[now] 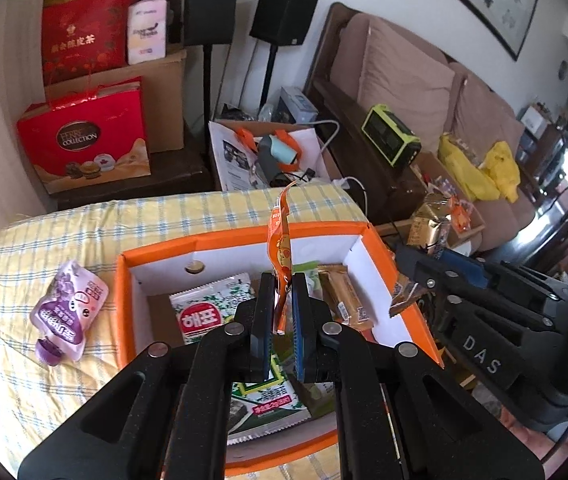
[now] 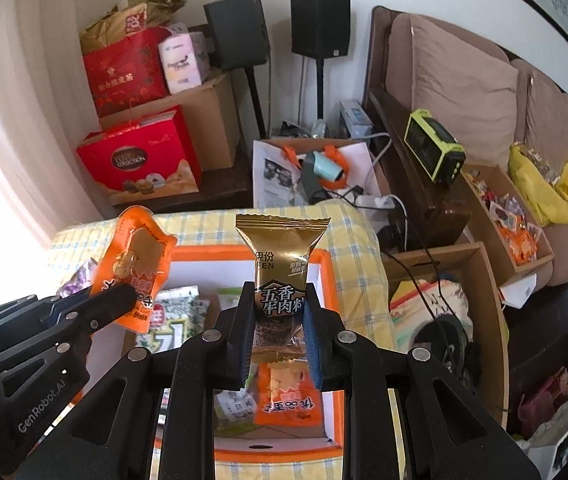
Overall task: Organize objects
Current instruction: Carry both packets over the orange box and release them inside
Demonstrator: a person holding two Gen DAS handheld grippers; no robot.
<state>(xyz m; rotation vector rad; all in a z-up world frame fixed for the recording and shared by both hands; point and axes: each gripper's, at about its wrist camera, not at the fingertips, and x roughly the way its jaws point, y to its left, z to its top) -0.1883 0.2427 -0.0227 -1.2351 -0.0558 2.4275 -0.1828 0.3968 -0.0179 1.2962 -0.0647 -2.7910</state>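
My left gripper (image 1: pixel 282 280) is shut on an orange snack packet (image 1: pixel 280 240), held edge-on above the orange-rimmed box (image 1: pixel 156 250). The same packet (image 2: pixel 134 256) and left gripper (image 2: pixel 124 294) show at the left of the right wrist view. My right gripper (image 2: pixel 280 304) is shut on a gold beef snack packet (image 2: pixel 282 256), held upright over the box (image 2: pixel 325 264). Inside the box lie seaweed packs (image 1: pixel 212 304), a brown bar (image 1: pixel 343 296) and an orange packet (image 2: pixel 287 396). A purple jelly pouch (image 1: pixel 68 308) lies on the yellow checked cloth (image 1: pixel 164 212) left of the box.
Cardboard boxes (image 2: pixel 507 216) of snacks stand on the floor to the right, by a sofa (image 2: pixel 463 80). Red gift bags (image 1: pixel 84 136), speakers (image 1: pixel 284 12) on stands and a white bag (image 1: pixel 268 152) with cables stand behind the table.
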